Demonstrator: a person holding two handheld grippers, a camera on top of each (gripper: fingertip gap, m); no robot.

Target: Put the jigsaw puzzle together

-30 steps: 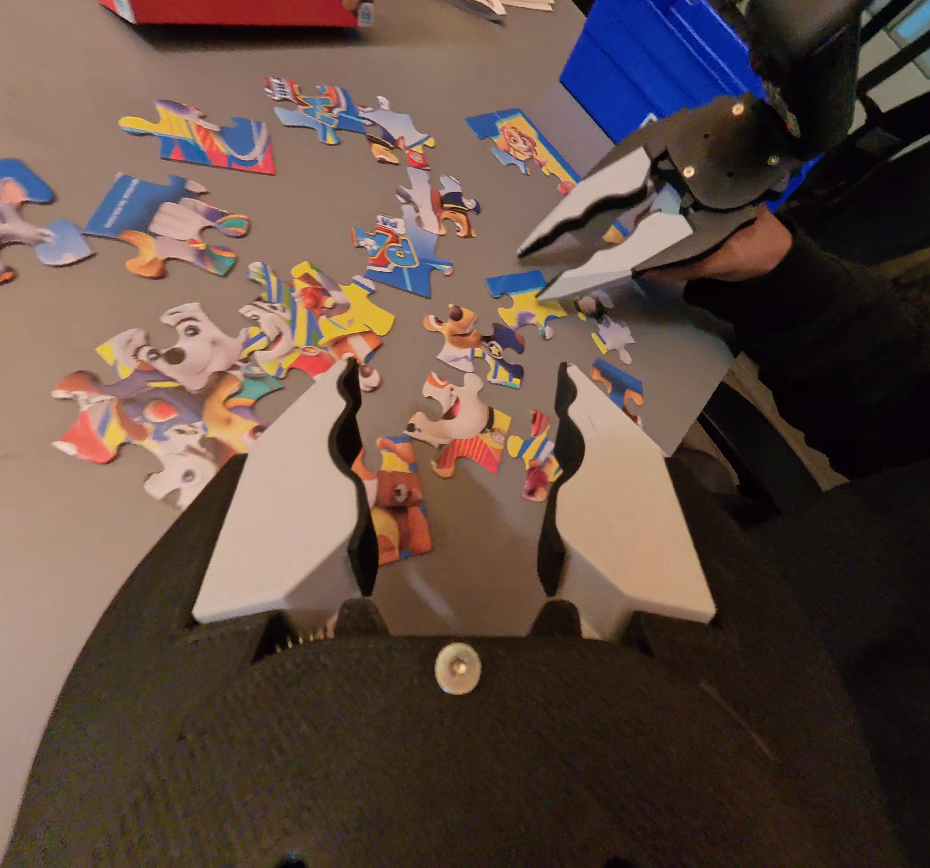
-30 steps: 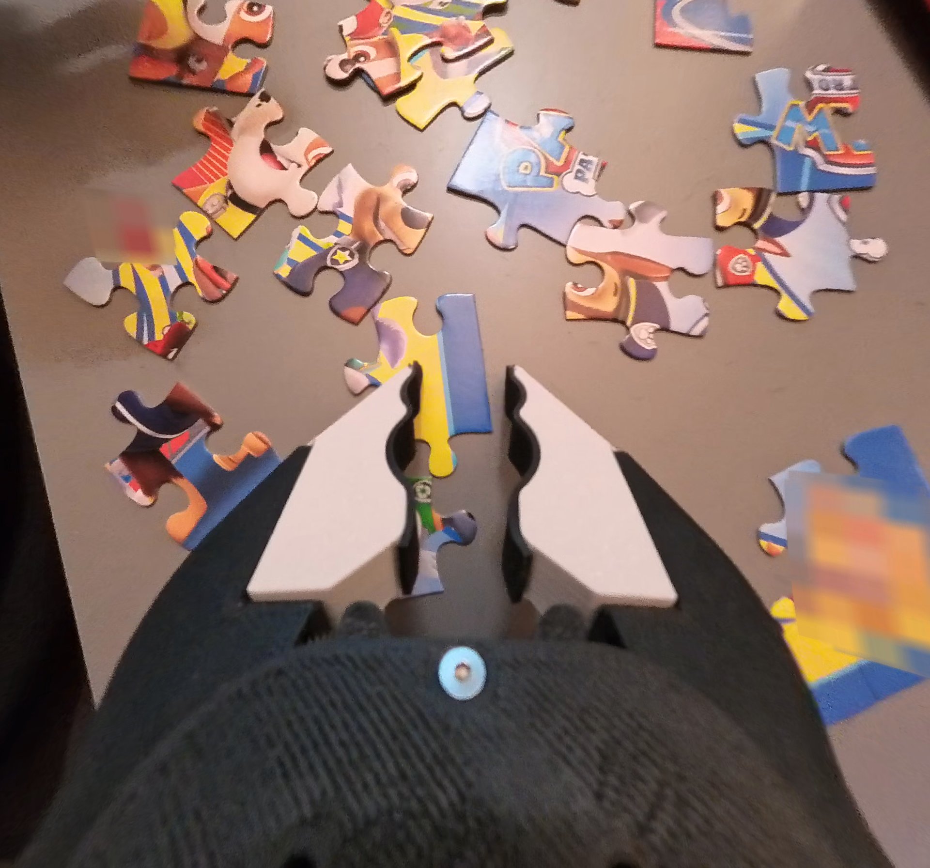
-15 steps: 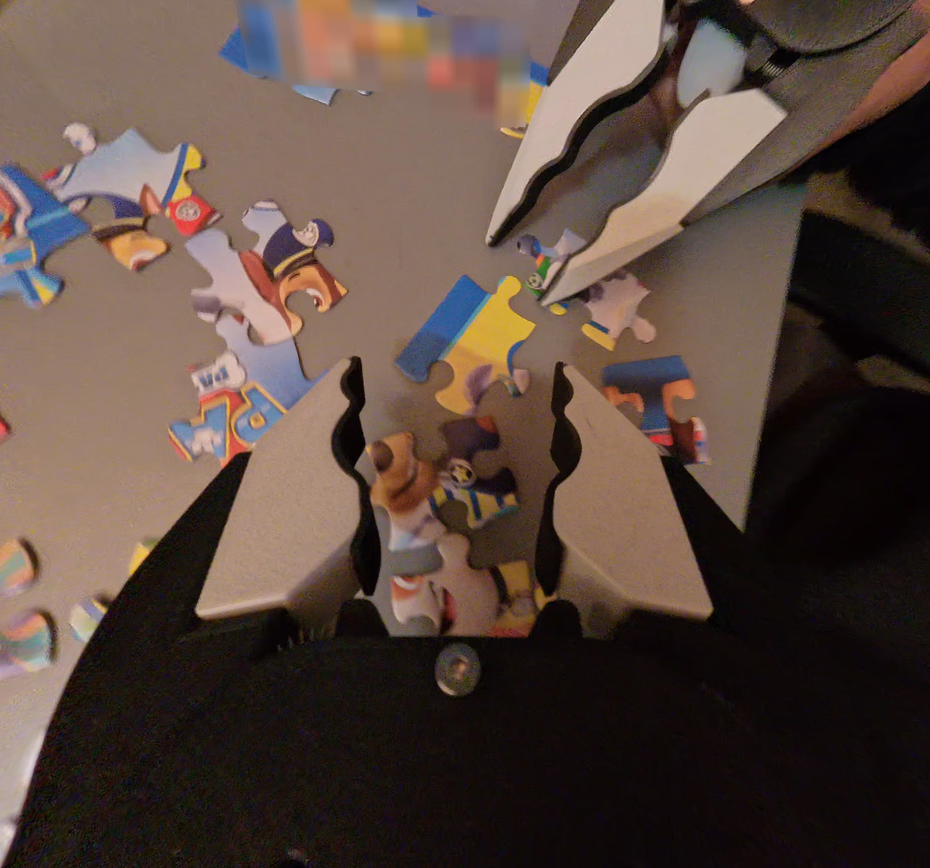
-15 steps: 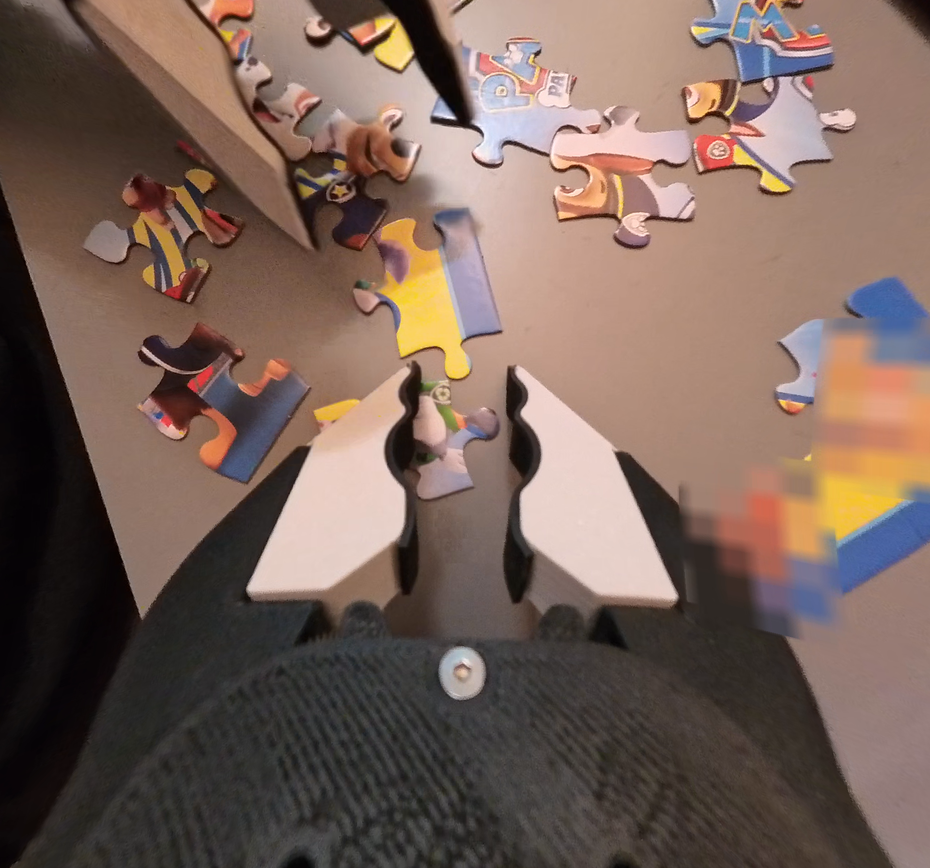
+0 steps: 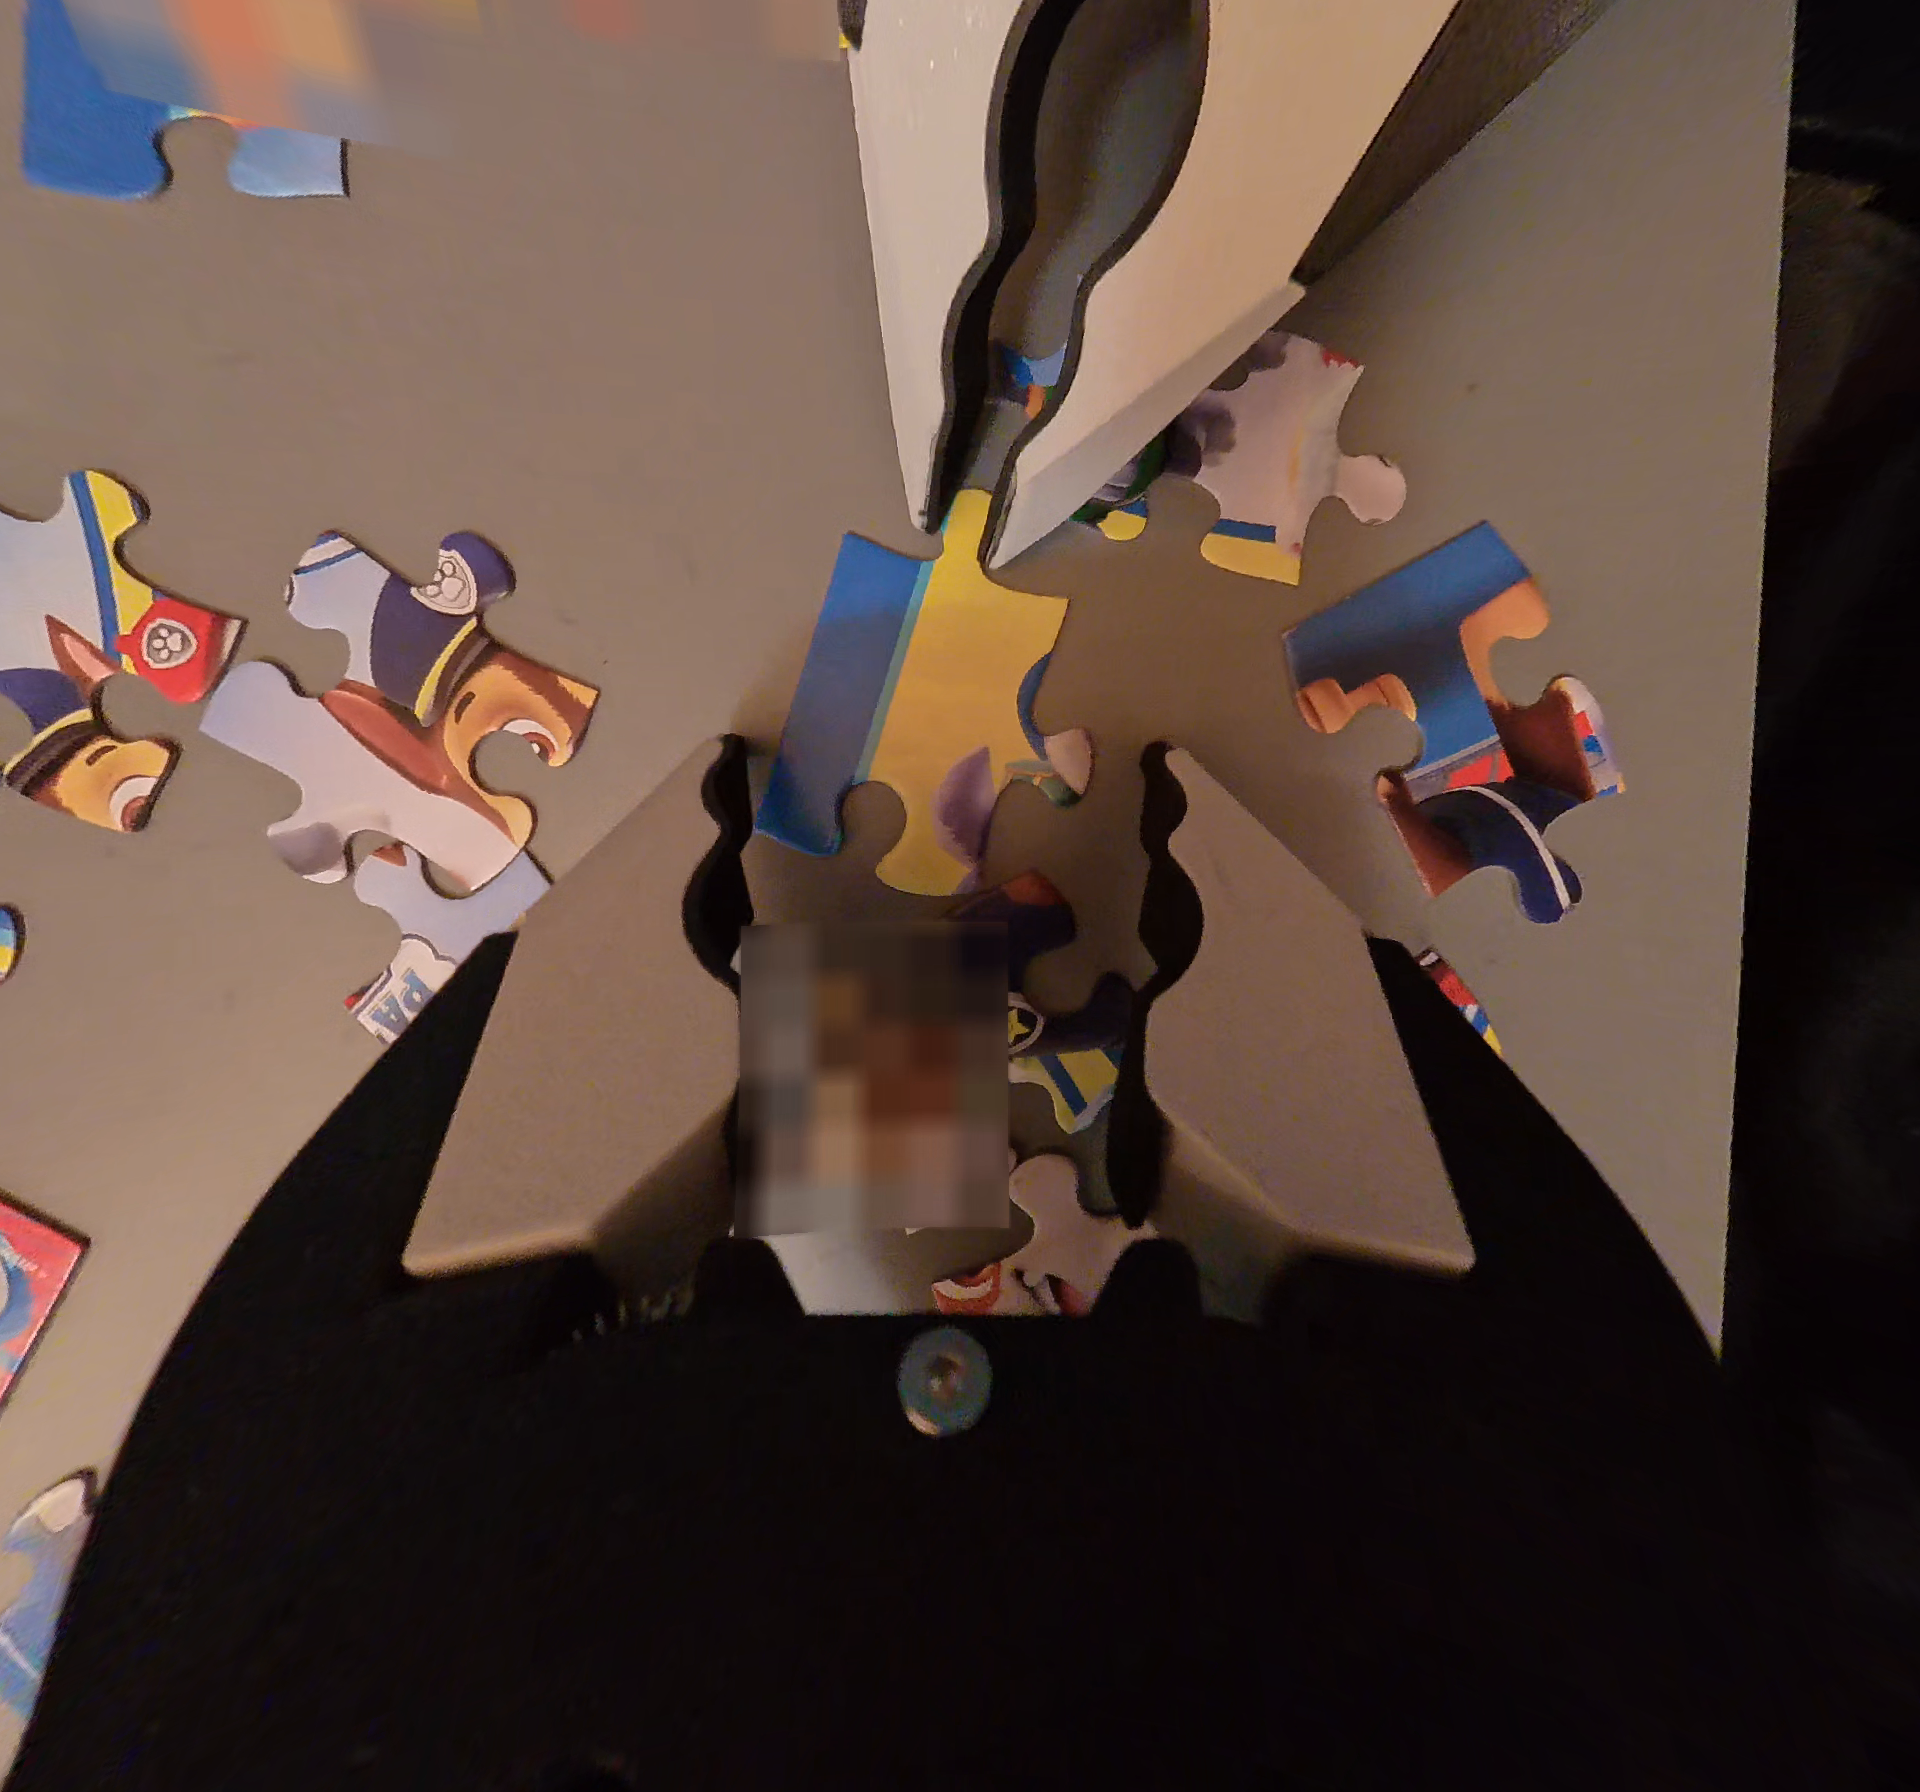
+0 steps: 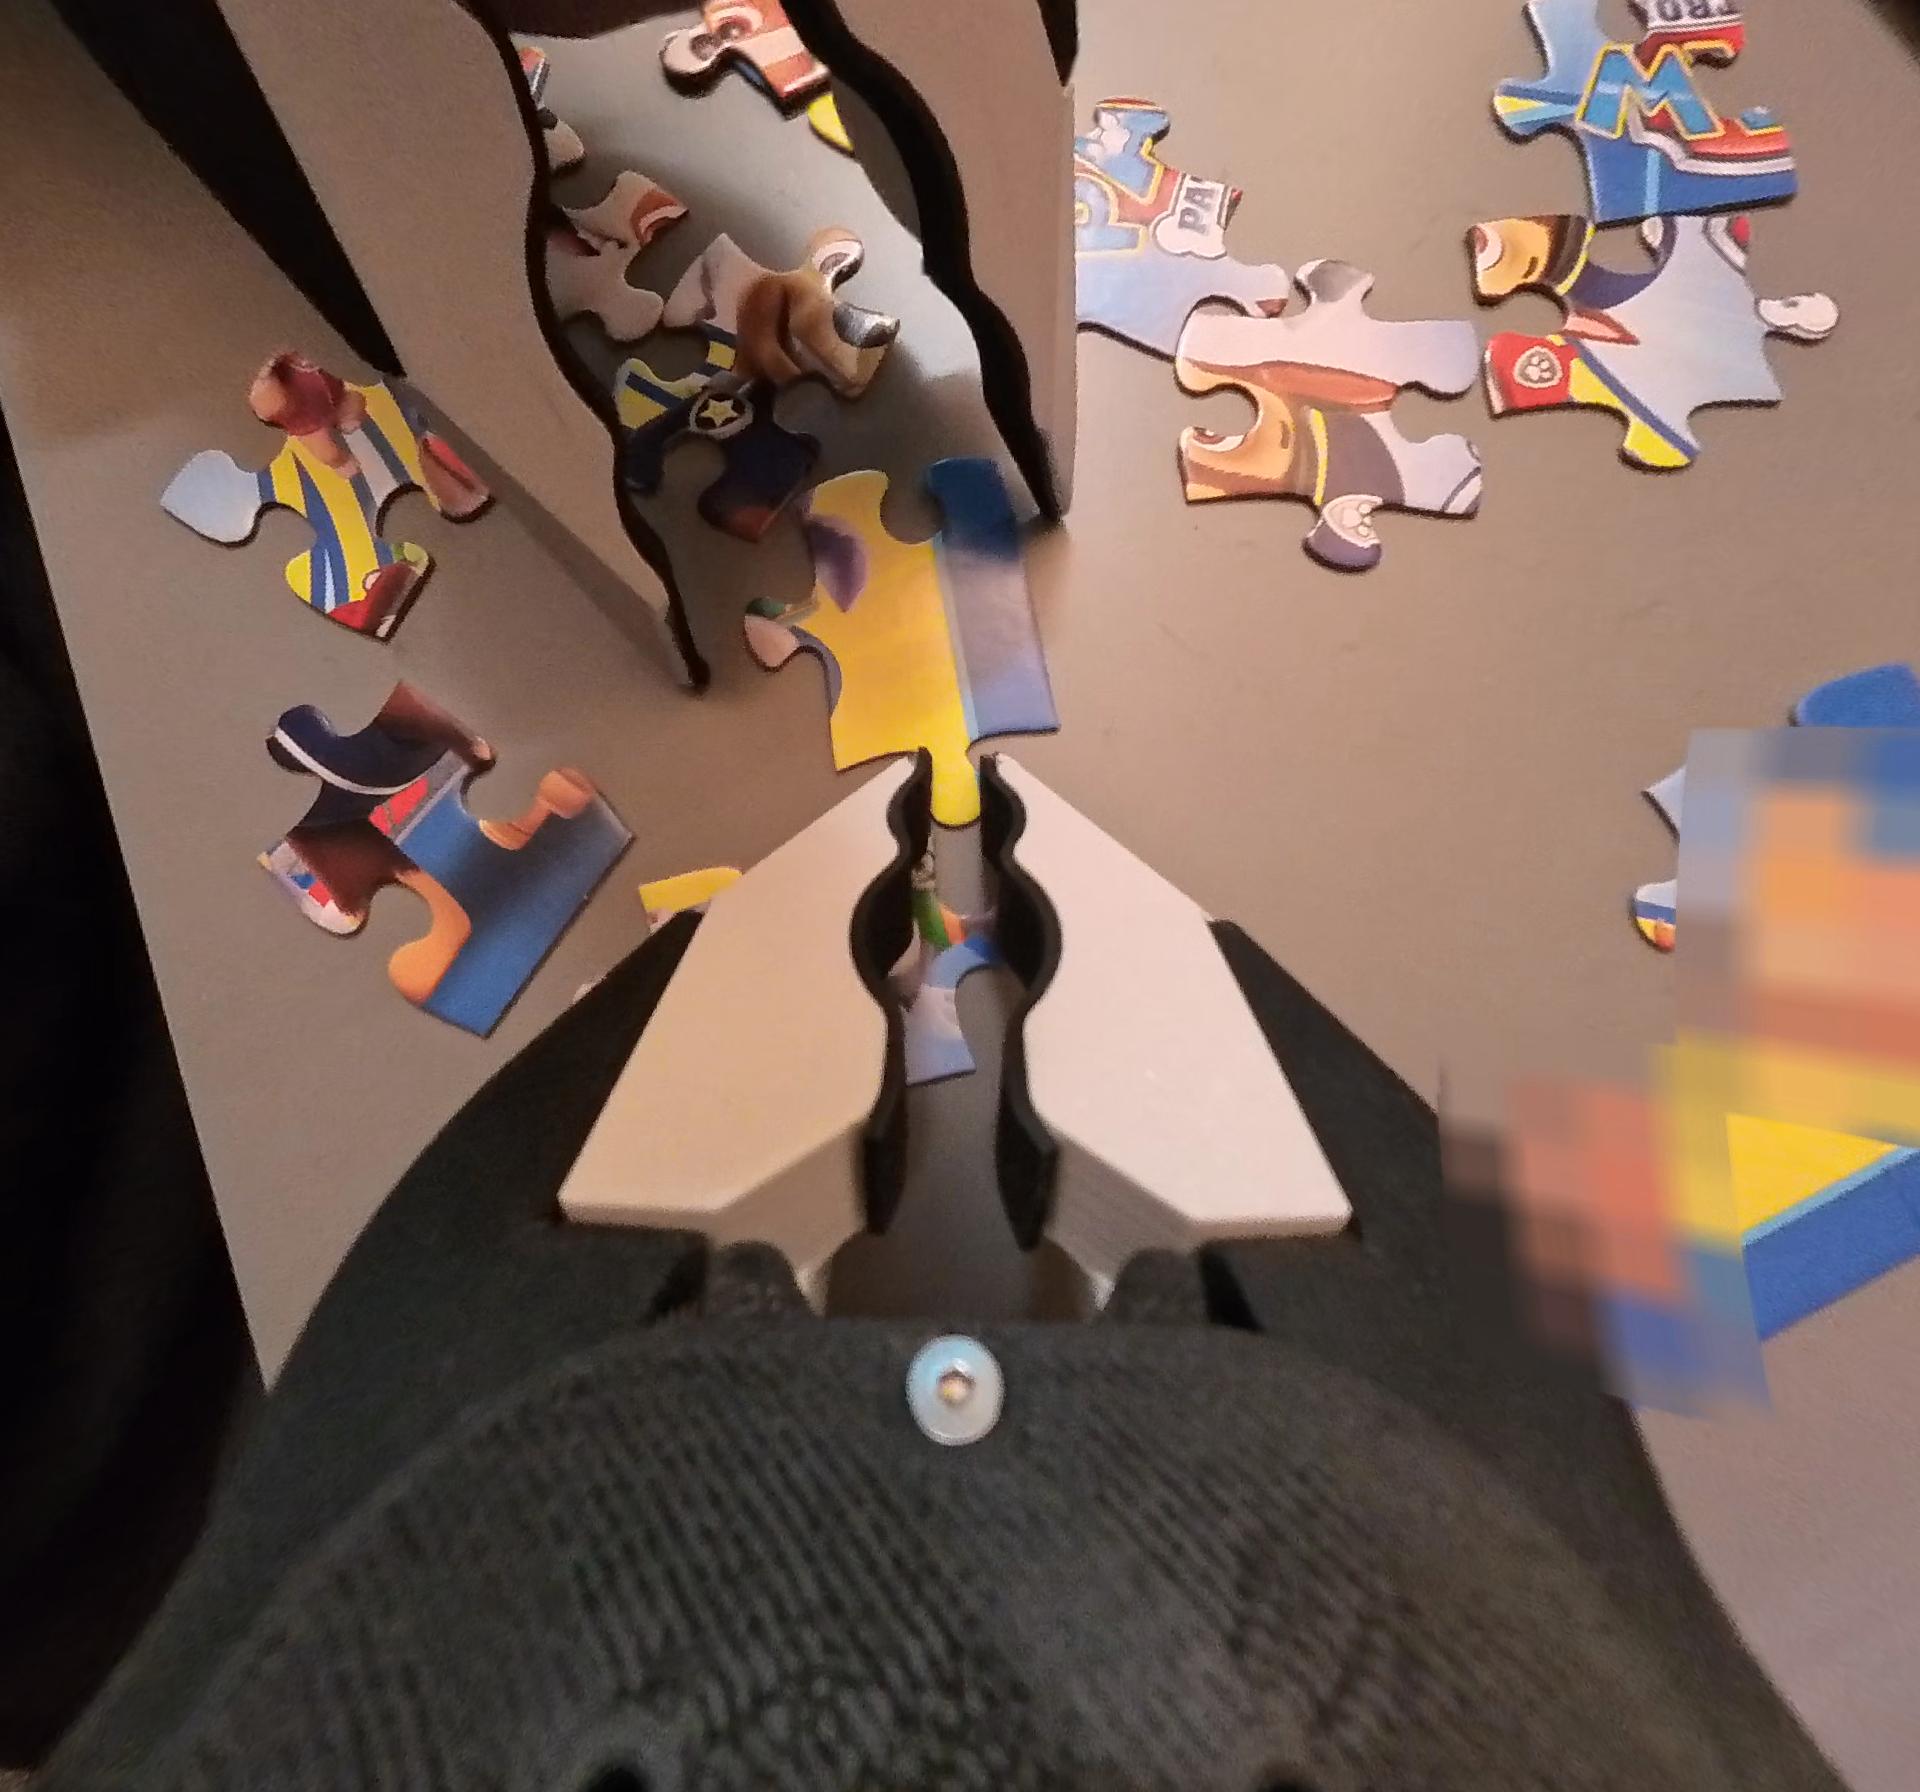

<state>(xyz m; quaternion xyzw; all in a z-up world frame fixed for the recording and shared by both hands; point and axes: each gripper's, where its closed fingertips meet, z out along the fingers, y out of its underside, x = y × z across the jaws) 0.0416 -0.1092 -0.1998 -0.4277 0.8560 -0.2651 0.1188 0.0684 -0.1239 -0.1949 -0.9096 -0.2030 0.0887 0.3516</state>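
Observation:
A yellow and blue puzzle piece [image 5: 935,693] lies flat on the grey table [image 5: 623,392]. It also shows in the right wrist view [image 6: 914,641]. My right gripper [image 6: 954,776] is shut on the piece's yellow tab, fingertips down at the table; the left wrist view [image 5: 961,527] shows the same pinch. My left gripper [image 5: 945,755] is open wide and holds nothing. It straddles the opposite end of the same piece, with one fingertip [image 6: 1049,495] close to the blue corner. A dark piece with a star badge [image 5: 1060,1025] lies between the left fingers.
Loose pieces lie all around: a blue and orange one [image 5: 1444,703], a dog in a police hat [image 5: 416,703], a white and green one [image 5: 1278,433] under the right gripper. The table's edge [image 5: 1756,807] runs close on the right of the left wrist view. One gripper's finger ends stand about 4 cm off the other's.
My right gripper moved forward and shut on the yellow tab. My left gripper, still open, came in low until it straddled the same piece from the other end.

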